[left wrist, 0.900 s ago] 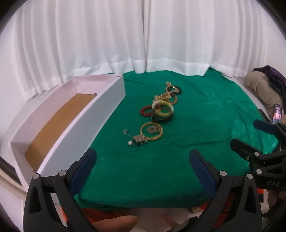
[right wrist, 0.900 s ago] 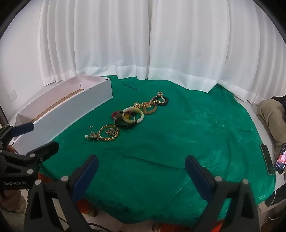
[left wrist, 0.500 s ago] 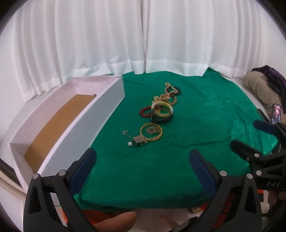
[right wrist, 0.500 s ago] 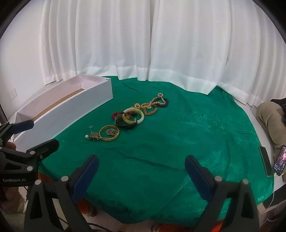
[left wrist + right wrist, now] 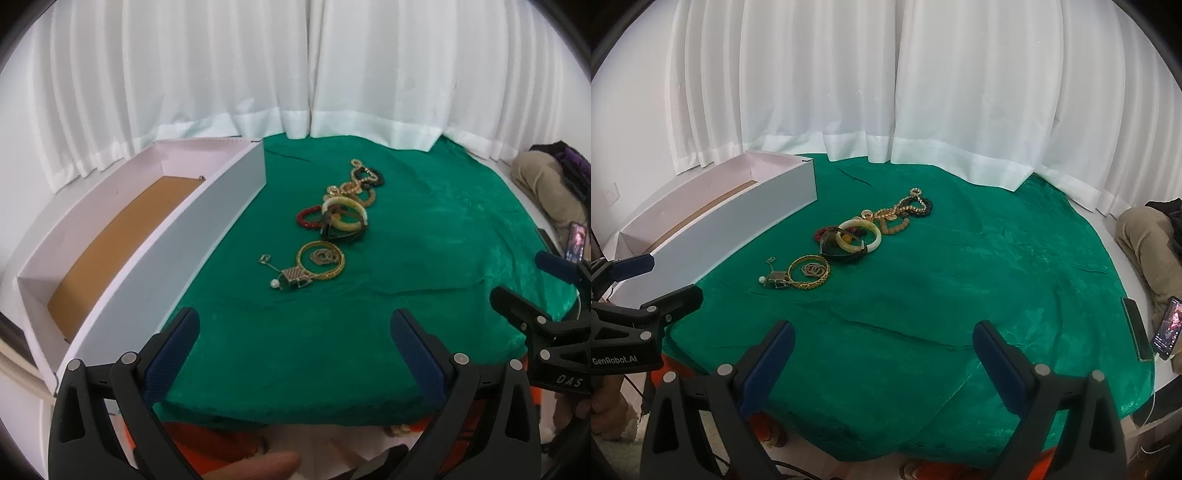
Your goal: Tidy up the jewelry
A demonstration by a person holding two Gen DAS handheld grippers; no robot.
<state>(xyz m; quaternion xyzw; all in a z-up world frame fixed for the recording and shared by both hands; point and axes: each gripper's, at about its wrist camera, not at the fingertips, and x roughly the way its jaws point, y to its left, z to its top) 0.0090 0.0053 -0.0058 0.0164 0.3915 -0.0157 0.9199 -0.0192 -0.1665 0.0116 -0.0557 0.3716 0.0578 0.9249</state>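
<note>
1. On the green cloth [image 5: 424,280] covering your counter, the jewelry lies in a loose line running away from you: pearl pin and small mesh piece [image 5: 291,276] nearest, then gold bangle [image 5: 321,260] with thin rings inside it, dark bangle [image 5: 846,253], pale jade bangle [image 5: 344,211], red bead bracelet [image 5: 308,218], and tangled gold chain and bead strands [image 5: 905,210] at the far end.
2. White box [image 5: 177,236], brown floor, sits along the cloth's left edge, apart from the jewelry.
3. Your left gripper [image 5: 295,334]: jaws wide open, nothing between them, hovering over the near cloth edge.
4. Your right gripper [image 5: 882,341]: same, jaws spread, holding nothing.
</note>
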